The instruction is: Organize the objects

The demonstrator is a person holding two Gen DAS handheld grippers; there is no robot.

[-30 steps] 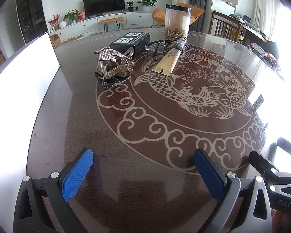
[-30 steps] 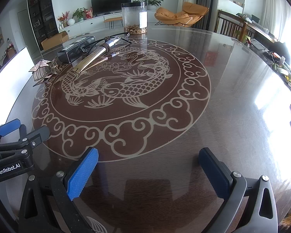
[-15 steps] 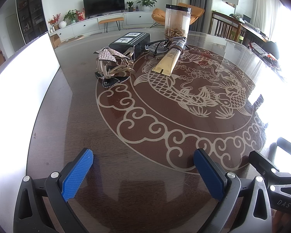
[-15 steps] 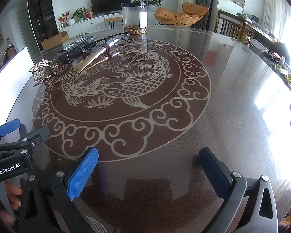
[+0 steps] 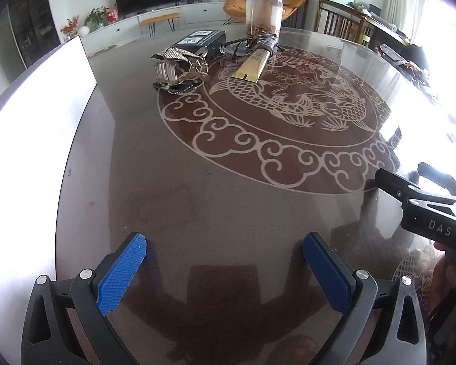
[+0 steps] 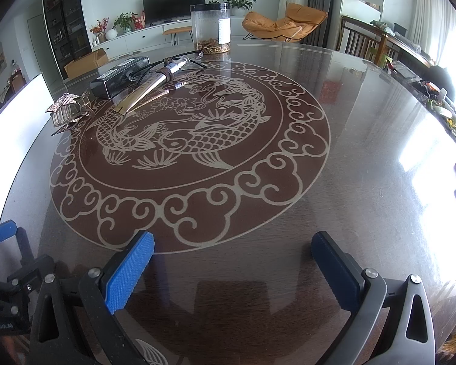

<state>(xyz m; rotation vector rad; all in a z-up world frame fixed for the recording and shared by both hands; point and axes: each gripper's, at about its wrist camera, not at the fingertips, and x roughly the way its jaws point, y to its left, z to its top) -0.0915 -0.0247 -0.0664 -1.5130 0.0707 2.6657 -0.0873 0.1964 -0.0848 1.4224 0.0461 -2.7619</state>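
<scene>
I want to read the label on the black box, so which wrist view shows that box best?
The left wrist view: the black box faces it with its white top label showing, though the sparkly hair clip hides its near corner. The right wrist view shows the box side-on, cables across it.

left gripper [image 5: 225,269]: black frame, blue ribbed pads, silver screws | right gripper [image 6: 232,269]: same build; "DAS" in white on its black body
</scene>
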